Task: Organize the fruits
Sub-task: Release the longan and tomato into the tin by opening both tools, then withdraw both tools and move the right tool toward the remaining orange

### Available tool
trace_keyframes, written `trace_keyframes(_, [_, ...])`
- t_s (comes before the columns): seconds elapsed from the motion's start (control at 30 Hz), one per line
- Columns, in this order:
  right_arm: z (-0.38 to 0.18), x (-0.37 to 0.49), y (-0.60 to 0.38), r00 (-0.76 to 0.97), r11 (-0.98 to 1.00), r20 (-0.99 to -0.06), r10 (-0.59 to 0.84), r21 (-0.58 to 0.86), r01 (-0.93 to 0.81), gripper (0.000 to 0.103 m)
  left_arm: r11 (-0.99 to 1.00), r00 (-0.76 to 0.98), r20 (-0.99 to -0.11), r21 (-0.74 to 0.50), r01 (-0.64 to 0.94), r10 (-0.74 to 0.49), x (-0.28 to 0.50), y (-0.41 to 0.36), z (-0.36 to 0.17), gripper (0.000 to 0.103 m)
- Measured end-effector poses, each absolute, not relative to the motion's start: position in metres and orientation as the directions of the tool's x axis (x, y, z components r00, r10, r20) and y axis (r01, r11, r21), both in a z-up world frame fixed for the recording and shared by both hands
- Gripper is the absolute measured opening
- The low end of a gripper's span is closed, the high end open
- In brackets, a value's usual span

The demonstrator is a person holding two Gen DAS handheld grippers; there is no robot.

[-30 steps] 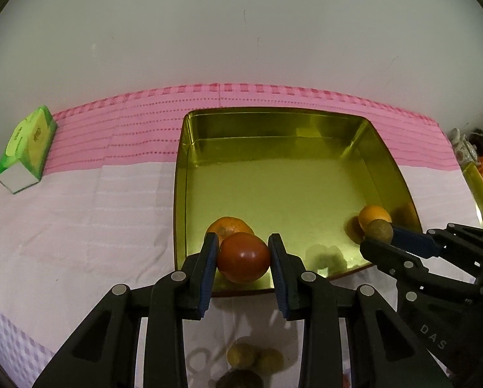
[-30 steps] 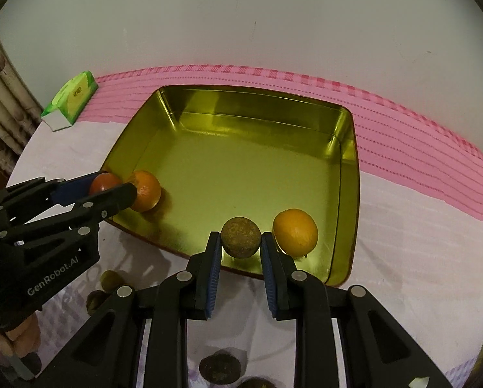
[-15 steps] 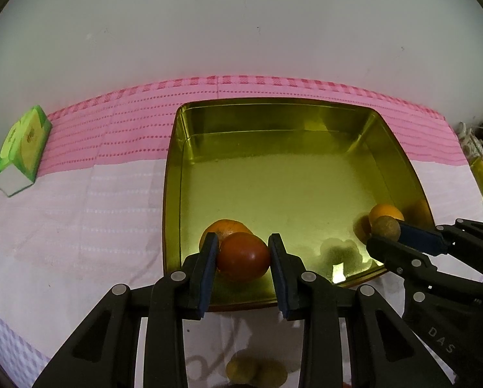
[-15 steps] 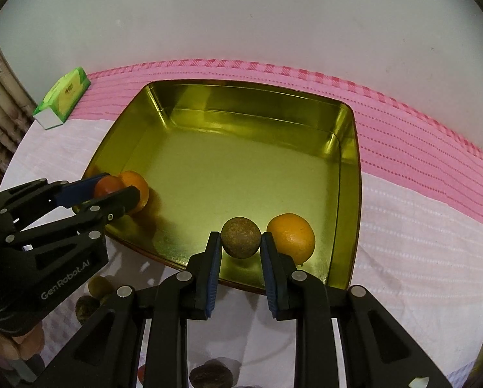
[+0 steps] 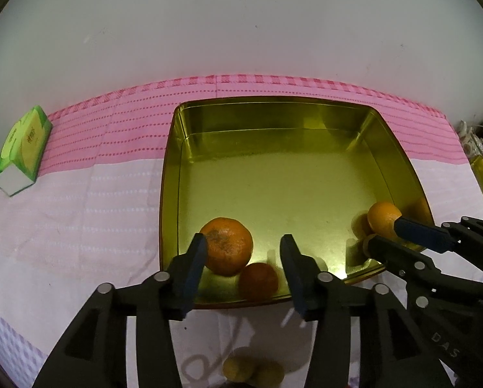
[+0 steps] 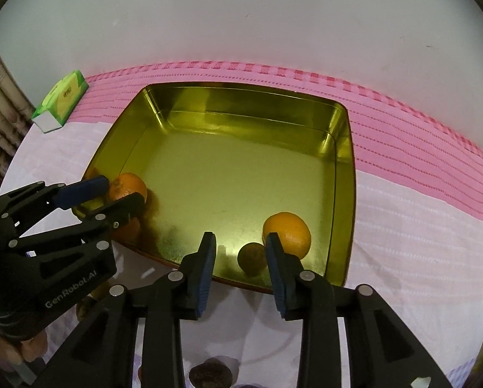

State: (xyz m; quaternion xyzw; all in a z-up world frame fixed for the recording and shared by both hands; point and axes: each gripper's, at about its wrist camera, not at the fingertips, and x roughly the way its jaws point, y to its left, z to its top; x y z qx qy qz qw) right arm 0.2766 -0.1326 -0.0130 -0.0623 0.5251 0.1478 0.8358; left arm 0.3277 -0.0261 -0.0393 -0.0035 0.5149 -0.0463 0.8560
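Tin (image 5: 400, 161) sits on the pink-clothed table (image 5: 79, 213). Left gripper (image 5: 243, 260) is opening, pads clear of the red fruit (image 5: 258, 280) lying beside an orange (image 5: 226, 245). Right gripper (image 6: 239, 255) is opening too, brown fruit (image 6: 251, 258) loose between its pads, next to another orange (image 6: 288, 233).

2 yellowish fruits (image 5: 252, 370) and a dark, perhaps wrinkled one (image 6: 210, 375), cut off at bottom edges
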Motion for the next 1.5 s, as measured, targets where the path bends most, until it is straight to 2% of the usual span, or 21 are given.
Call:
trace_keyframes(0.1, [-0.01, 0.274, -0.134, 0.41, 0.95, -0.893, 0.185, 0.055, -0.308, 0.034, 0.996, 0.466, -0.881, -0.049, 0.077, -0.079, 0.327, -0.027, -0.038, 0.055])
trace_keyframes(0.43, [0.003, 0.253, -0.143, 0.432, 0.958, -0.883, 0.185, 0.064, -0.28, 0.036, 0.997, 0.485, -0.872, -0.037, 0.067, -0.065, 0.304, -0.026, -0.023, 0.055])
trace_keyframes(0.77, [0.018, 0.203, -0.159, 0.453, 0.962, -0.871, 0.189, 0.072, -0.264, 0.036, 0.999, 0.499, -0.866, -0.025, 0.031, -0.037, 0.245, -0.009, -0.014, 0.055])
trace_keyframes(1.37, [0.006, 0.076, -0.204, 0.455, 0.974, -0.877, 0.154, 0.059, -0.217, 0.036, 1.0, 0.466, -0.885, -0.021, -0.01, -0.014, 0.118, -0.001, -0.05, 0.055])
trace_keyframes(1.5, [-0.002, 0.055, -0.212, 0.449, 0.978, -0.881, 0.15, 0.065, -0.2, 0.04, 1.0, 0.466, -0.885, -0.018, -0.008, -0.012, 0.098, -0.005, -0.054, 0.055])
